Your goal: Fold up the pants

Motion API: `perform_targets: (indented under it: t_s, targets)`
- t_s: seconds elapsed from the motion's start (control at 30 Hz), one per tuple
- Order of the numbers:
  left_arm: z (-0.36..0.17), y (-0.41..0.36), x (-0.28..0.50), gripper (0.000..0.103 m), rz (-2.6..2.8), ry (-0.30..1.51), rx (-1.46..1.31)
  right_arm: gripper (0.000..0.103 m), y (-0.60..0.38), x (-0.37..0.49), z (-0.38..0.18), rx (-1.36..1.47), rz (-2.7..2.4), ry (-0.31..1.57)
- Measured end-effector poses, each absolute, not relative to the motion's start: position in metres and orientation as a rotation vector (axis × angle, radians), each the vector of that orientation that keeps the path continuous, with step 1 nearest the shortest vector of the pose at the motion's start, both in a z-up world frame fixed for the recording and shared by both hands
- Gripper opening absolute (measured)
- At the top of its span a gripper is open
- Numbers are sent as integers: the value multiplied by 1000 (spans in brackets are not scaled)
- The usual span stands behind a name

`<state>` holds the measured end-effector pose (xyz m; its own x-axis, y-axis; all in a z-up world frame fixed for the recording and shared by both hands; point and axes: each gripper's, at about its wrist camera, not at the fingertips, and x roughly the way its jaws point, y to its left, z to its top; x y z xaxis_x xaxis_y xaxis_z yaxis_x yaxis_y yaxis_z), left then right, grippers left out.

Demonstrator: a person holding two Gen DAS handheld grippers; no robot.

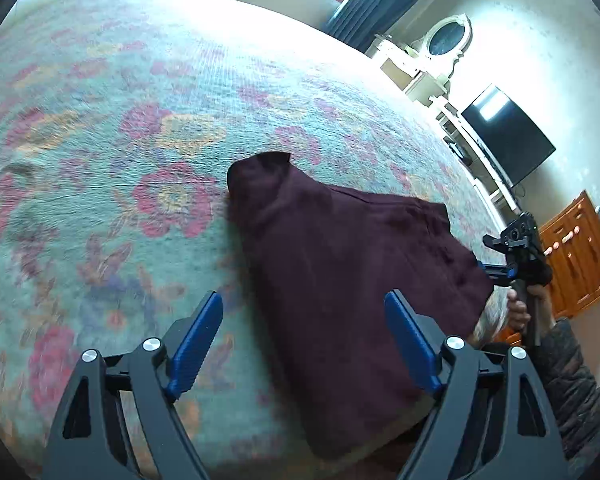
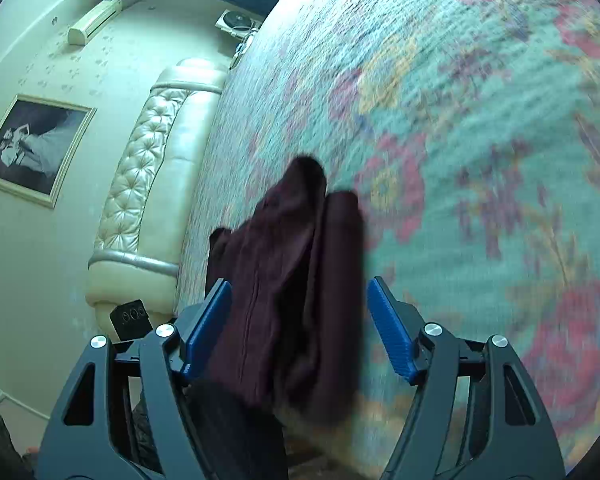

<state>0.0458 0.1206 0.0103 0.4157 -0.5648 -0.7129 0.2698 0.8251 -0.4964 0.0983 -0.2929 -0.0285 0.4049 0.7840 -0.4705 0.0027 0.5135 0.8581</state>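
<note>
Dark maroon pants (image 1: 340, 256) lie bunched on the floral bedspread (image 1: 120, 140), partly hanging over the bed's near edge. My left gripper (image 1: 304, 344) is open just above the pants' near-left part, holding nothing. My right gripper (image 1: 496, 256) shows at the pants' right edge in the left wrist view. In the right wrist view the right gripper (image 2: 300, 320) is open, its blue pads either side of the maroon pants (image 2: 292, 264), which pass between them; the jaws are apart from the cloth.
The bedspread (image 2: 480, 160) covers a large bed with a cream tufted headboard (image 2: 140, 184). A black TV (image 1: 508, 136), a white dresser with mirror (image 1: 440, 48) and an orange wooden cabinet (image 1: 576, 256) stand beyond the bed. A framed picture (image 2: 36, 148) hangs on the wall.
</note>
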Motion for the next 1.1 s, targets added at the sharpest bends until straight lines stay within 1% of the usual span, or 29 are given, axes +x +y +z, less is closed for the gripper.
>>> perform_targets:
  t_s: [0.17,0.23,0.33,0.37,0.4,0.43,0.5,0.53,0.6,0.7,0.9,1.1]
  targets:
    - [-18,123,96,82,-547,1090,-432,70,-273,135,-46,908,615,1090]
    - [-28,121,110,82,-581,1123,-495,71,-264,142,-47,885,619,1094]
    - [-35,115,124,82,-584,1136,-513,71,-254,147,-46,830,630,1096]
    - [-35,113,126,81,-581,1133,-514,63,-250,148,-45,806,622,1100]
    - [-35,111,128,66,-573,1128,-505,54,-247,148,-46,785,617,1115]
    - [-35,108,130,55,-541,1137,-468,40,-243,149,-49,784,617,1130]
    - [-35,104,132,42,-512,1151,-429,32,-242,147,-50,797,621,1117]
    - [-32,100,131,39,-504,1144,-395,26,-242,145,-49,809,632,1108]
    - [-24,96,129,28,-487,1129,-357,24,-241,141,-43,805,630,1084]
    - [-11,94,129,19,-476,1101,-356,22,-232,140,-25,764,627,1041]
    - [14,93,154,17,-448,1048,-337,21,-231,164,3,750,631,951]
    - [29,92,213,17,-425,1008,-291,21,-228,220,4,776,625,924]
